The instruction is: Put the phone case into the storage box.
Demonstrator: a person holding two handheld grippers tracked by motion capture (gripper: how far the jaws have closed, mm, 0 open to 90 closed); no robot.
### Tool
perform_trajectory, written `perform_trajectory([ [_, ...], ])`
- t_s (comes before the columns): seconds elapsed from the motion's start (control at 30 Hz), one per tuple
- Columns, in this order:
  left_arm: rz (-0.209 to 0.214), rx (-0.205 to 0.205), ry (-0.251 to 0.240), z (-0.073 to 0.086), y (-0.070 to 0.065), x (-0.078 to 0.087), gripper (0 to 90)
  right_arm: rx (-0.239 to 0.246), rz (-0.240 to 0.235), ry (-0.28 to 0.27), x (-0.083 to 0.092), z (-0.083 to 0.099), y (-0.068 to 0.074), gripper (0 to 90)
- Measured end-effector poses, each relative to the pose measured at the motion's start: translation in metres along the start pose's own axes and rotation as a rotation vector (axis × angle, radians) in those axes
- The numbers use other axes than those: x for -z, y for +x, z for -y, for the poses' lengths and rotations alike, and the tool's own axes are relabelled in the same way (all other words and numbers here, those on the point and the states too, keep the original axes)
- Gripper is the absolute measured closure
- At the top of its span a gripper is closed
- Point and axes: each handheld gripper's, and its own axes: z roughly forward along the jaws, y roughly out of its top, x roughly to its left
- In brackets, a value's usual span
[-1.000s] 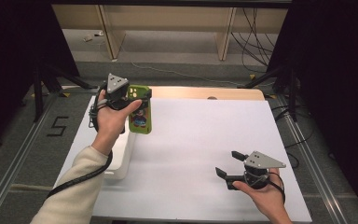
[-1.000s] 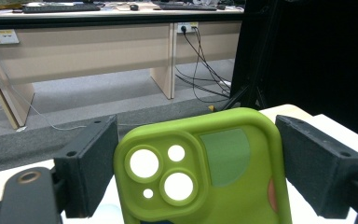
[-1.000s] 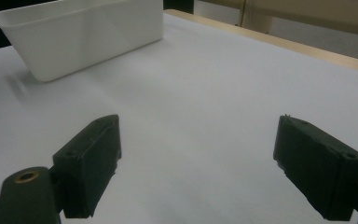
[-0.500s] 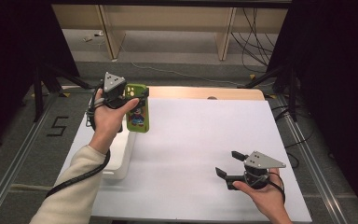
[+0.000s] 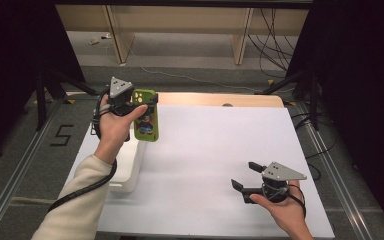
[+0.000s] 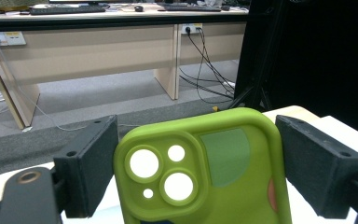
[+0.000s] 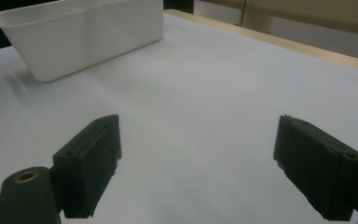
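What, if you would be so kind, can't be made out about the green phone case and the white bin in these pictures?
- Phone case: its lower part is cut off by the bottom edge of the left gripper view; in the high view the printed picture is too small to read.
- White bin: the forearm covers part of it in the high view; the right gripper view sees it from the side, so its inside is hidden.

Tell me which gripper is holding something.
The left gripper: its jaws clamp the green phone case, held up near the white bin. The right gripper, low at the table's near right, stands open with nothing between its jaws.
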Motion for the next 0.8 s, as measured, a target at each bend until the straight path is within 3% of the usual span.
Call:
perform_trajectory([
  [0.8, -0.027, 0.004, -0.019, -0.003, 0.014, 0.003, 16.0, 0.002, 0.001, -0.005, 0.0, 0.0, 0.0, 16.1],
])
